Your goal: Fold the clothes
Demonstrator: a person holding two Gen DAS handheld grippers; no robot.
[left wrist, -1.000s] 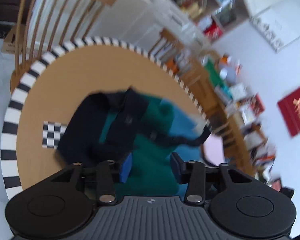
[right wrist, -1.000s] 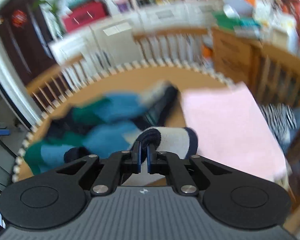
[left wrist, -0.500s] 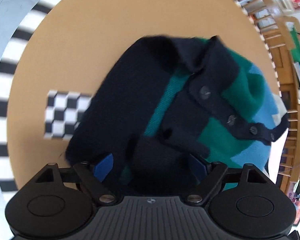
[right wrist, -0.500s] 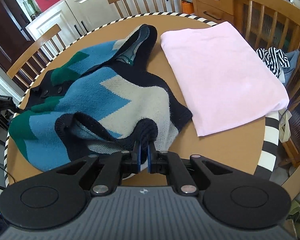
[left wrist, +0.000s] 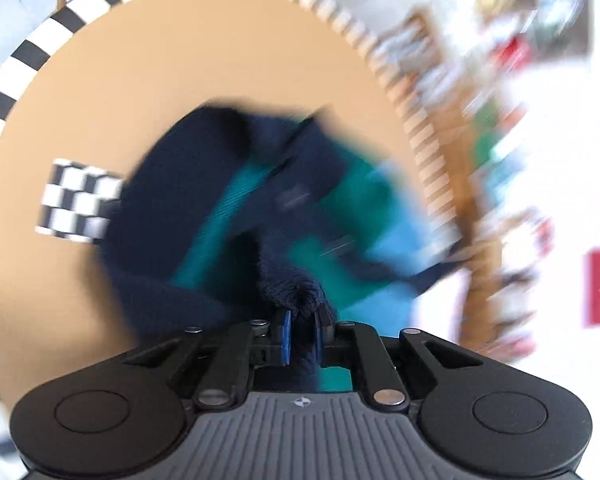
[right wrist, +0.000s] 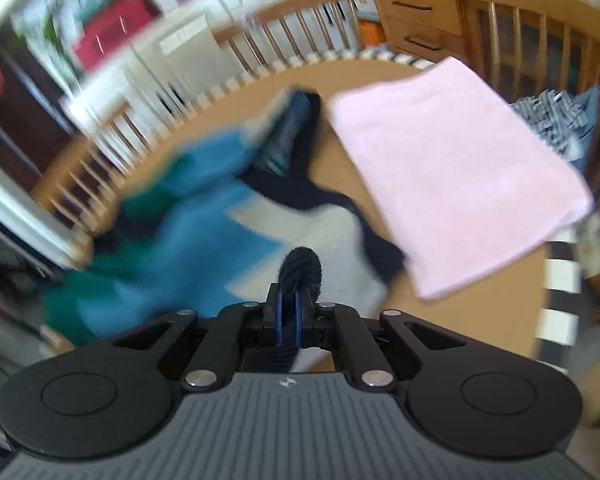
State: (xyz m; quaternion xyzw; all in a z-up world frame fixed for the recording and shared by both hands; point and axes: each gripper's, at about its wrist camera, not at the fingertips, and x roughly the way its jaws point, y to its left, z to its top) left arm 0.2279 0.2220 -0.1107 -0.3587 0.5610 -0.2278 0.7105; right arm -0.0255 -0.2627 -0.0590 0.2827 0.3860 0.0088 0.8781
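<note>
A knitted cardigan (left wrist: pixel 227 200) in navy, green, blue and cream lies crumpled on the round wooden table (left wrist: pixel 139 80). My left gripper (left wrist: pixel 302 330) is shut on a navy fold of it at the near edge. In the right wrist view the cardigan (right wrist: pixel 203 236) spreads left of centre, and my right gripper (right wrist: pixel 287 316) is shut on a dark navy hem that bulges above the fingertips. Both views are motion-blurred.
A folded pink cloth (right wrist: pixel 452 168) lies on the table's right side, beside the cardigan. A checkerboard marker (left wrist: pixel 75 200) sits left of the cardigan. Wooden chairs (right wrist: pixel 300 12) ring the table; striped clothing (right wrist: pixel 556 120) lies on one at right. Cupboards and drawers stand behind.
My left gripper has closed on the navy fold it was straddling open. Both views have gone blurred with motion. The right gripper stays shut on the hem.
</note>
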